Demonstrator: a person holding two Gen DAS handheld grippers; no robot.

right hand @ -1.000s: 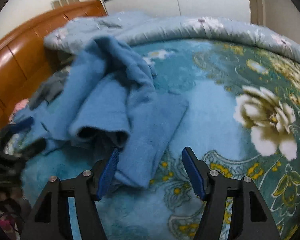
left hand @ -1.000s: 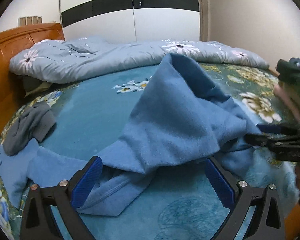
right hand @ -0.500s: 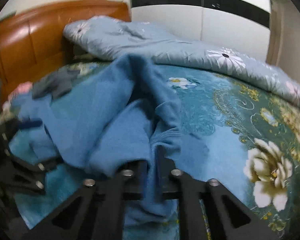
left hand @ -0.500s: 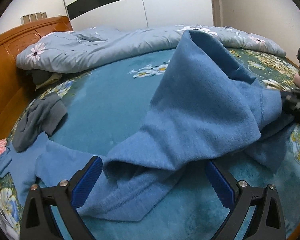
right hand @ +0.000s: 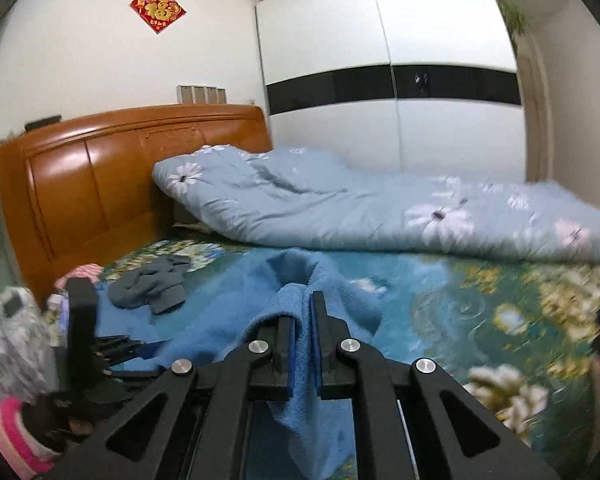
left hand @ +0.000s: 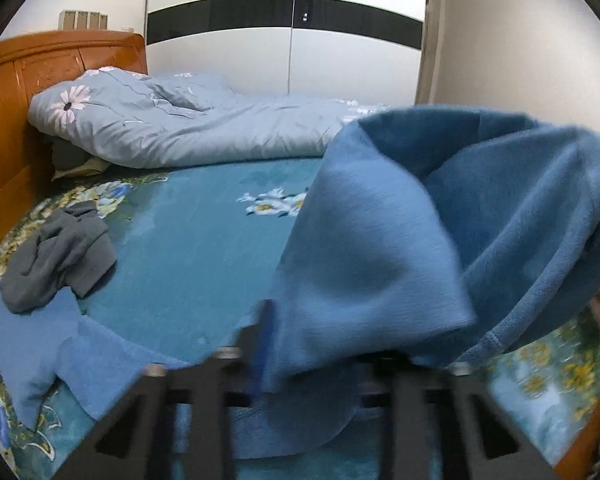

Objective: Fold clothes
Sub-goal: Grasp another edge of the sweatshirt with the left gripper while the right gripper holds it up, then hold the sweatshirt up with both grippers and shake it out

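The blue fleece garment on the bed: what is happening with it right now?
A person holding two grippers is lifting the blue fleece garment off the teal floral bedspread. The right gripper is shut on a fold of it. The left gripper appears clamped on another edge, though blurred. A crumpled grey garment lies aside, untouched.

1. The orange wooden headboard [right hand: 132, 184] stood at the bed's left end.
2. A pale flowered quilt [right hand: 380, 216] lay along the far side.
3. A crumpled grey garment [left hand: 60, 252] lay left of the blue fleece garment [left hand: 380, 248] on the teal flowered bedspread [left hand: 196, 240].
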